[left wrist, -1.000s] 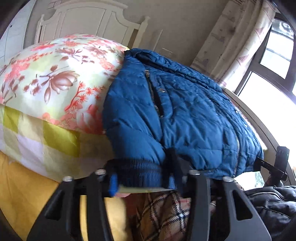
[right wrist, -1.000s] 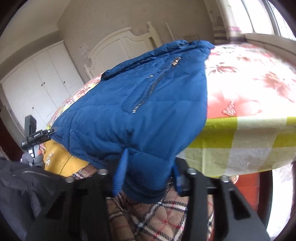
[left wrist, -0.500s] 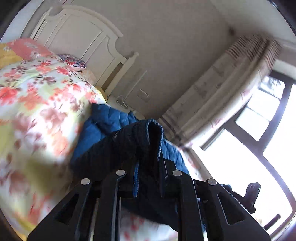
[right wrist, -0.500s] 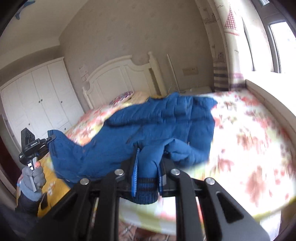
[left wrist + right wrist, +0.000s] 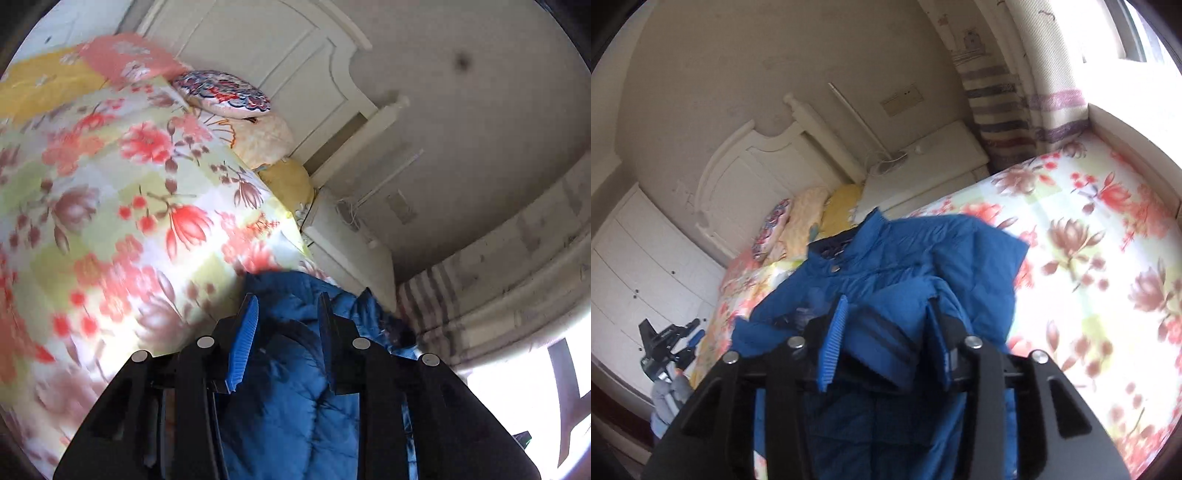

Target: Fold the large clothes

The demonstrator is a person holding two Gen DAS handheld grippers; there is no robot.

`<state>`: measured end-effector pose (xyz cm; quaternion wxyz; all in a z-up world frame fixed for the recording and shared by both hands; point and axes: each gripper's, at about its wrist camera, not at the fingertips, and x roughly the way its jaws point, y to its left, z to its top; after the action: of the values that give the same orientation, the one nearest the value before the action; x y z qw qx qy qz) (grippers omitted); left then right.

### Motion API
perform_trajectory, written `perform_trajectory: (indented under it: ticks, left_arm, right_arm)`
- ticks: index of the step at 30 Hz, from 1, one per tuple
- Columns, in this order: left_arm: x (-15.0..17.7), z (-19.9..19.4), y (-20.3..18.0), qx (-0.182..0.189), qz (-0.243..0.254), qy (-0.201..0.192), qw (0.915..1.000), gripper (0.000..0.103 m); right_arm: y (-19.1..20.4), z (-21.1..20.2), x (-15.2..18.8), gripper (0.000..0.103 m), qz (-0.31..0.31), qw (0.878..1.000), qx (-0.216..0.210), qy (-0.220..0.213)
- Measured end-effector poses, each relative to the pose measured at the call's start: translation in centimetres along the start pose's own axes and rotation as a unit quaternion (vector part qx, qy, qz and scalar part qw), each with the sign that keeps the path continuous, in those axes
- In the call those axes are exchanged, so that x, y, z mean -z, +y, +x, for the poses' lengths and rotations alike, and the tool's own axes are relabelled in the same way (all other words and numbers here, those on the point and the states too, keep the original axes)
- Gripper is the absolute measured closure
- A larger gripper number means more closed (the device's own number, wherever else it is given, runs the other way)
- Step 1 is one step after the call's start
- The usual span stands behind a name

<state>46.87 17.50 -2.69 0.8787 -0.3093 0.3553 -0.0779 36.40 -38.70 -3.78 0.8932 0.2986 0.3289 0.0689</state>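
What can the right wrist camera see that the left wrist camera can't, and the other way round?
Only the right wrist view shows the white wardrobe and the jacket's upright collar. Only the left wrist view shows a dark spot on the wall. Both show the blue jacket on the floral bedspread, the white headboard, the pillows and the striped curtain.

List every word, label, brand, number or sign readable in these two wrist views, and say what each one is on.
No text can be read in either view.
Left gripper: a pale mark on its black body, too small and blurred to read.
Blue jacket: a round snap near the collar, no lettering legible.
Wall plate above the nightstand: only dark dots, no writing.
Curtain: printed figures, no words.
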Motion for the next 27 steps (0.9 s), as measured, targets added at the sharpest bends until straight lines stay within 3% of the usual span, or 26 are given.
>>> perform_trajectory:
  ticks: [1,2,3,5,6,8,10,16,23,27]
  left_arm:
    - [0.0,0.2,0.2,-0.014,0.032,0.006,0.9994,0.081]
    - [0.3,0.4,0.3,-0.023,0.049,0.012,0.9985,0.081]
    - [0.8,1.0,0.7,-0.032,0.075,0.031,0.9962,0.081]
    - [1.8,2.1,1.2,-0.027,0.107,0.067,0.9916,0.081]
    - [2.5,2.8,1.2,-0.021,0.126,0.087,0.988,0.081]
    - [3.8,4.0,1.0,0.001,0.157,0.13,0.9789,0.081]
    - [4.5,5.2,0.7,0.011,0.177,0.158,0.9714,0.081]
    - [3.0,6.5,0.7,0.048,0.178,0.171,0.9678,0.081]
    - [2.4,7.8,-1.7,0.069,0.22,0.19,0.9545,0.08]
    - [1.8,8.1,-2.1,0.1,0.211,0.188,0.954,0.066]
  right_arm:
    - [-0.4,0.0,-0.4,0.049,0.0,1.0,-0.005,-0.009]
    - [-1.2,-0.4,-0.6,0.031,-0.001,0.999,-0.02,-0.026]
    - [-2.1,-0.8,-0.9,0.024,0.005,0.999,-0.04,-0.036]
    - [-4.5,-1.4,-1.2,0.027,0.046,0.994,-0.087,-0.042]
    - [-5.3,-1.5,-1.4,0.034,0.046,0.995,-0.081,-0.042]
    - [-4.7,-0.5,-1.7,0.041,-0.03,0.999,-0.009,-0.013]
    - [-4.6,1.0,-1.4,0.041,-0.063,0.998,0.0,0.02]
    - [-3.7,4.5,-0.7,0.036,-0.106,0.992,-0.026,0.065]
    - [-2.6,5.8,0.0,0.036,-0.145,0.986,-0.036,0.077]
    - [-3.1,6.1,0.0,0.036,-0.139,0.987,-0.042,0.074]
